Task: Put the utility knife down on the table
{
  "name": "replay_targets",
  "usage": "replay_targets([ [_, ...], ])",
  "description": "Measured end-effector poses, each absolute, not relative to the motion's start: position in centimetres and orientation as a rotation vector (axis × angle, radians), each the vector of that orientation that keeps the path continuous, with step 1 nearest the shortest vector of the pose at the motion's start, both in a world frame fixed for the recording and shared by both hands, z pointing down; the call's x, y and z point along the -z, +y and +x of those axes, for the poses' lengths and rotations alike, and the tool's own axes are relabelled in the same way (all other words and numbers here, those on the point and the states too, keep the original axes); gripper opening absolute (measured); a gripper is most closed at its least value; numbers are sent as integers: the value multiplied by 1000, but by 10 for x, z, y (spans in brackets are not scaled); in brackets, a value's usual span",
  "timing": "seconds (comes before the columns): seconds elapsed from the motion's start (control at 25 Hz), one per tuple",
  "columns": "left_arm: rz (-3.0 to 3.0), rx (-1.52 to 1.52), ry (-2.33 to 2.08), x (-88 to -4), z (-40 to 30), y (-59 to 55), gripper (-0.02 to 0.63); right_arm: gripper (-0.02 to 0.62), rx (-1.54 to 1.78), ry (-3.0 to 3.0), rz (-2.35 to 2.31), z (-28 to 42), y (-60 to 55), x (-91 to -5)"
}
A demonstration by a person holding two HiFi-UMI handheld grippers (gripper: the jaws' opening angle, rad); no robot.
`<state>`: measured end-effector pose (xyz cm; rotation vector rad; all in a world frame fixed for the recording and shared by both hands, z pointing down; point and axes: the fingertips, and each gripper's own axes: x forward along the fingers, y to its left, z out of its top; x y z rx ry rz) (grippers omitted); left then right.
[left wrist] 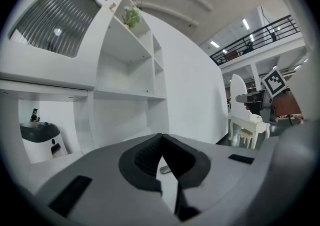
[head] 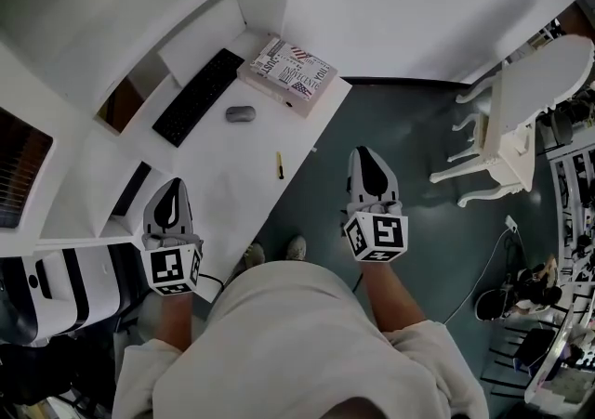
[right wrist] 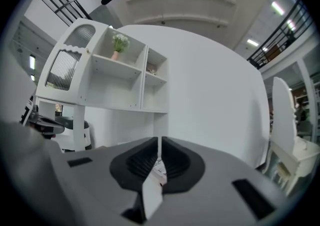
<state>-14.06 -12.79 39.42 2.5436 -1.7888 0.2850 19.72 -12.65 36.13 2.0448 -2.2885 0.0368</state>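
Release looks complete, since the utility knife (head: pixel 279 164) lies alone near the table (head: pixel 232 187) edge while the right gripper (head: pixel 369 159), narrowly parted and empty, and the left gripper (head: pixel 171 187), pinched together, hover clear.

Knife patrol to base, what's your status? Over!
Left gripper jaws shut, empty. Right gripper jaws a slit apart, empty. Utility knife lying on the table near its edge, clear of both grippers. Nothing in the way.
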Motion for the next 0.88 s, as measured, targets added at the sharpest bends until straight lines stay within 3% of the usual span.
replay_targets([
  [0.88, 2574, -291, -1780, -389, -130, -114, 2, 3, 73, -2310, 2072, 206, -87, -345],
])
